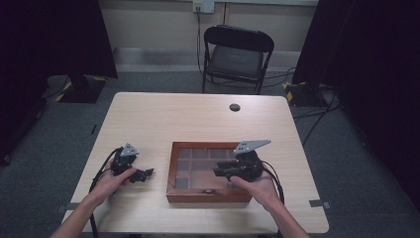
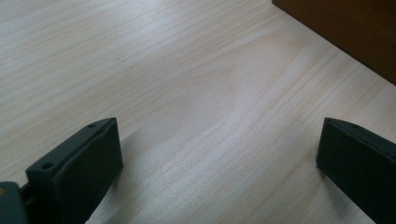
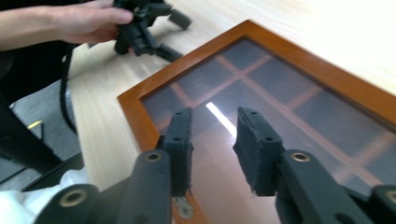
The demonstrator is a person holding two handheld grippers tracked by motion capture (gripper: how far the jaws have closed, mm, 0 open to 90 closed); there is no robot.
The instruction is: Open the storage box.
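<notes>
Right gripper (image 3: 212,149) hovers over the glass lid of the wooden box (image 1: 171,171) mid-table near the front edge, jaws slightly parted and empty; left gripper (image 2: 219,163) wide open beside it, so I'd brace the box before lifting.

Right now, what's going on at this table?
A person holds a gripper in each hand at a table. The right gripper hovers over the glass lid of a closed wooden box, jaws slightly apart, gripping nothing. The left gripper sits low over bare table left of the box, jaws wide open.
</notes>
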